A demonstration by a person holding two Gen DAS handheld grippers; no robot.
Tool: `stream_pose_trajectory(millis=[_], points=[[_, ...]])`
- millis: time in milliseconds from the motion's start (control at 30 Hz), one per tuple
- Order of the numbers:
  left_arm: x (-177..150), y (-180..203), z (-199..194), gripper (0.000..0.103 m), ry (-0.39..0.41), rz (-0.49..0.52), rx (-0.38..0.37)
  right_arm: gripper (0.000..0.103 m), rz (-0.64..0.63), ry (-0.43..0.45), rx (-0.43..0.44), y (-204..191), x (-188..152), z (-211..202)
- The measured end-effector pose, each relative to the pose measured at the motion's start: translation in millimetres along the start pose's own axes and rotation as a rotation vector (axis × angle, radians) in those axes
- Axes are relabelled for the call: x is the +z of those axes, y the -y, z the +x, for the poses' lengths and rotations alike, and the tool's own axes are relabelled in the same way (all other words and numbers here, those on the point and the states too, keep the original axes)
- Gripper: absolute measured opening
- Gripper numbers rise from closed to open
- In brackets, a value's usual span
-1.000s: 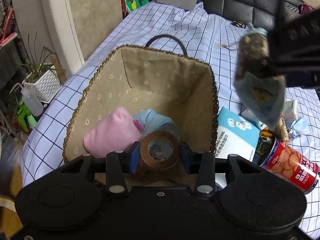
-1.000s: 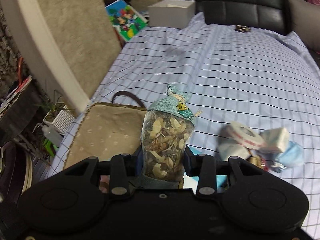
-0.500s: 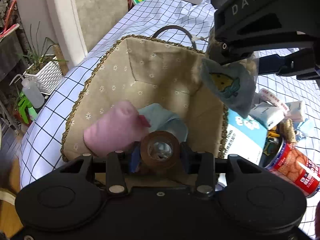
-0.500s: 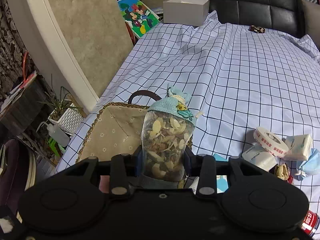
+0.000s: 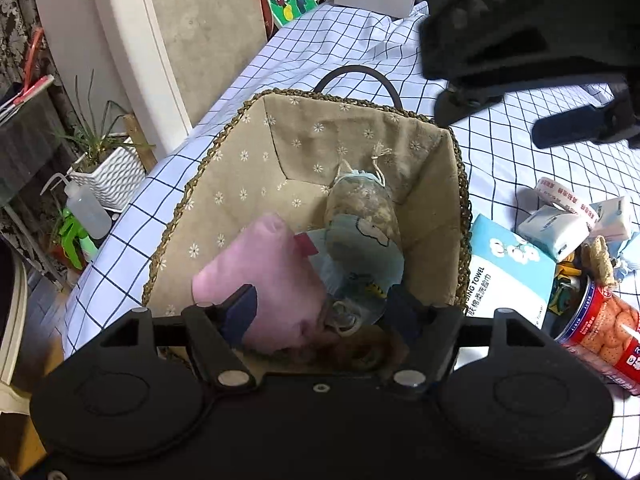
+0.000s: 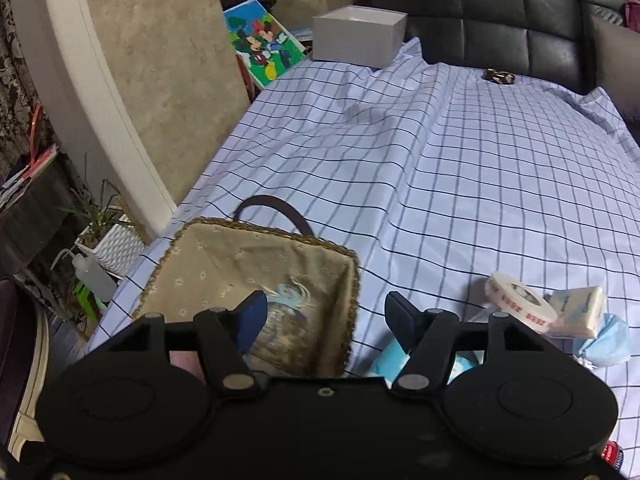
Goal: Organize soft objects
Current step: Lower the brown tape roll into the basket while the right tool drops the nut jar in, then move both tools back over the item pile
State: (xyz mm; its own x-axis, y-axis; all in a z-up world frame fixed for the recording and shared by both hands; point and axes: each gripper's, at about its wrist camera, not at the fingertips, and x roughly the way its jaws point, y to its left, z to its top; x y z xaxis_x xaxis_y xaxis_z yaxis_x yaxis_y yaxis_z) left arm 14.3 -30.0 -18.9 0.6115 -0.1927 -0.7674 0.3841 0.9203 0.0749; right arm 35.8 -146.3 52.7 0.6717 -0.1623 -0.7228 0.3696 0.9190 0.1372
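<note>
A woven basket [image 5: 224,144] with a beige flowered lining stands on the checked cloth; it also shows in the right wrist view [image 6: 192,256]. Inside lie a pink soft bundle [image 5: 264,272], a light blue cloth [image 5: 372,276] and a sachet of dried petals [image 5: 360,208], which also shows in the right wrist view [image 6: 288,316]. My left gripper [image 5: 324,308] is open over the basket's near side; a brown tape roll [image 5: 356,348] lies blurred just below its fingers. My right gripper [image 6: 324,316] is open and empty above the basket's right rim.
Right of the basket lie a blue towel pack [image 5: 508,268], tissue packs [image 6: 576,312], a white tape roll [image 6: 516,300], a blue cloth pouch [image 6: 604,340] and a biscuit tin [image 5: 604,320]. A white box [image 6: 356,36] sits at the far edge. The bed's left edge drops to plants.
My right gripper has opened and let go of the petal sachet, which now lies in the basket. My left gripper has opened and released the brown tape roll.
</note>
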Motion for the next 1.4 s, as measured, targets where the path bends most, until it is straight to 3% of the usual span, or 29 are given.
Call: stream_pose_trajectory(millis=[800,1400], points=[[-6.4,5.3,-4.1,0.076,-0.02,0.012,0.004,0.068,-0.046,-0.053,-0.091,24.2,-22.2,-14.4],[-13.1,39.9,-10.6,0.076,-0.009,0.098,-0.055,0.071,0.054,-0.117,-0.236,132.1,-48.5,-30.3]])
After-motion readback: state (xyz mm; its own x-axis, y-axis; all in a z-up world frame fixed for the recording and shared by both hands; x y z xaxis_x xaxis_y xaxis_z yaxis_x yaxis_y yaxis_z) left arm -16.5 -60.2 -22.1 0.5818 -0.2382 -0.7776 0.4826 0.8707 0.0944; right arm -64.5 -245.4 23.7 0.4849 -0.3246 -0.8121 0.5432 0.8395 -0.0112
